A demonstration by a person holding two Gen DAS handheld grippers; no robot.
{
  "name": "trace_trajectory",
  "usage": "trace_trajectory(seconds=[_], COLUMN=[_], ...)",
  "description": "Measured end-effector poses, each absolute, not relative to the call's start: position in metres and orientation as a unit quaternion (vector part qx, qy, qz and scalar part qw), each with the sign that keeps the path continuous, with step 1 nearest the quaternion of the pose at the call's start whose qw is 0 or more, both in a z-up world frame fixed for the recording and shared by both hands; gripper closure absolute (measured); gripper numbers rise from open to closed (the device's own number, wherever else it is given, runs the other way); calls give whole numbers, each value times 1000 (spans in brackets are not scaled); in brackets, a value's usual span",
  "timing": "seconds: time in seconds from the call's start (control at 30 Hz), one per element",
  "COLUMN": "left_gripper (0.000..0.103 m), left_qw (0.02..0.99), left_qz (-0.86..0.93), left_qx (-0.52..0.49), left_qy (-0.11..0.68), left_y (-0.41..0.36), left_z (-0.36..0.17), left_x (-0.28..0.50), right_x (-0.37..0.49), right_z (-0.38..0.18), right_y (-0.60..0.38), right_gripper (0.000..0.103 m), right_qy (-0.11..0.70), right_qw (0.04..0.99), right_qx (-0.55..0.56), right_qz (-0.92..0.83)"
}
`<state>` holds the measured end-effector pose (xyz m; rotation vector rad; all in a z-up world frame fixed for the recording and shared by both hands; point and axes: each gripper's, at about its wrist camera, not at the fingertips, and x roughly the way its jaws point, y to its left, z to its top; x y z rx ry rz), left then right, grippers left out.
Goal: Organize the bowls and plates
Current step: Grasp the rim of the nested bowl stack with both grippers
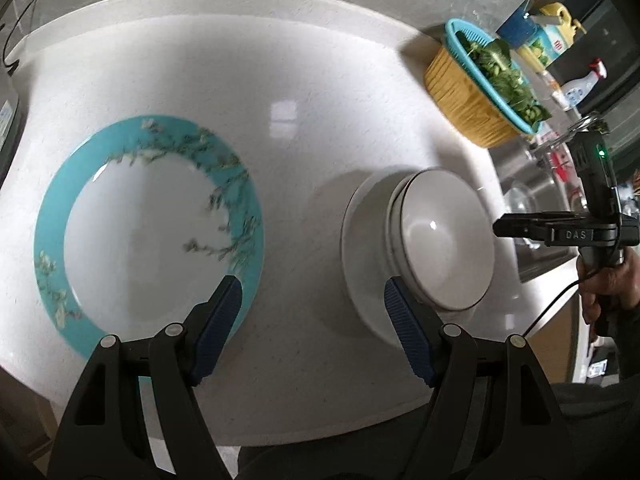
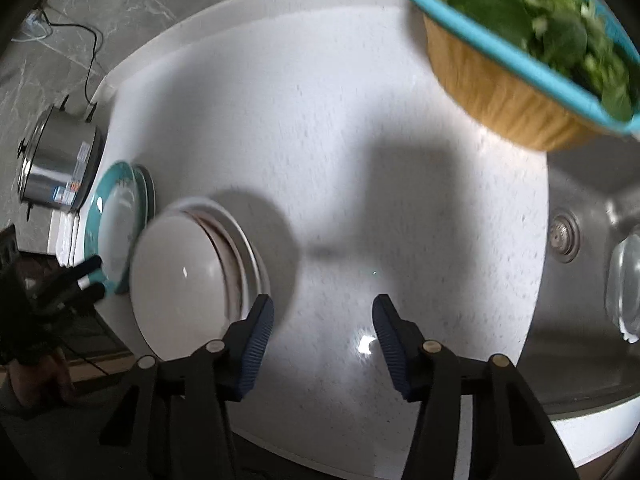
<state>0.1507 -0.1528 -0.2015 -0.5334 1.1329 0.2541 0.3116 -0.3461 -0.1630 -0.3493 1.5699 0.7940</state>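
Nearest in the left wrist view, the left tongs (image 1: 312,320) stand spread wide and pinch nothing, hovering over bare white table (image 1: 304,128) between the two piles, which looks like a pause to choose one; just left of them lies the teal-rimmed plate (image 1: 148,232), flat on the table, and just right sits the white bowl (image 1: 444,240), nested on what seem to be more white dishes beneath it, so stacking appears partly done; how many lie under the bowl is hard to tell, and the right wrist view hints at a second plate under the teal one; the right tongs (image 2: 322,332) are likewise spread and empty, held to the right of the bowl; farther right, a yellow basket (image 1: 464,96) with a blue strainer of greens stands near the sink (image 2: 584,208), presumably out of the way; a steel pot (image 2: 60,164) stands far left, its front blurred.
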Motion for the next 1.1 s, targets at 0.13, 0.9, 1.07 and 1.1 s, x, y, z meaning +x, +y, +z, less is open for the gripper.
trace_trajectory(seconds=[0.13,0.9,1.07,1.1], left_gripper=[31,31,31,33], left_qw=[794,779,774,776], left_qz=[127,166,167,167], left_qx=[-253,-235,-255,-252], left_qy=[538,557,555,554], left_y=[-158,-186,-179,-179], left_z=[-211,-250,-263,-264], left_x=[148,154,154,155], right_x=[302,291,298,301], right_z=[-173,-194,-198,-201], right_y=[-345,-298,-298,-300], right_gripper=[47,43,45,45], right_qy=[689,641,624,625], right_qw=[602,593,594,592], right_qx=[-147,-215,-207,-207], right_qz=[376,438,464,465])
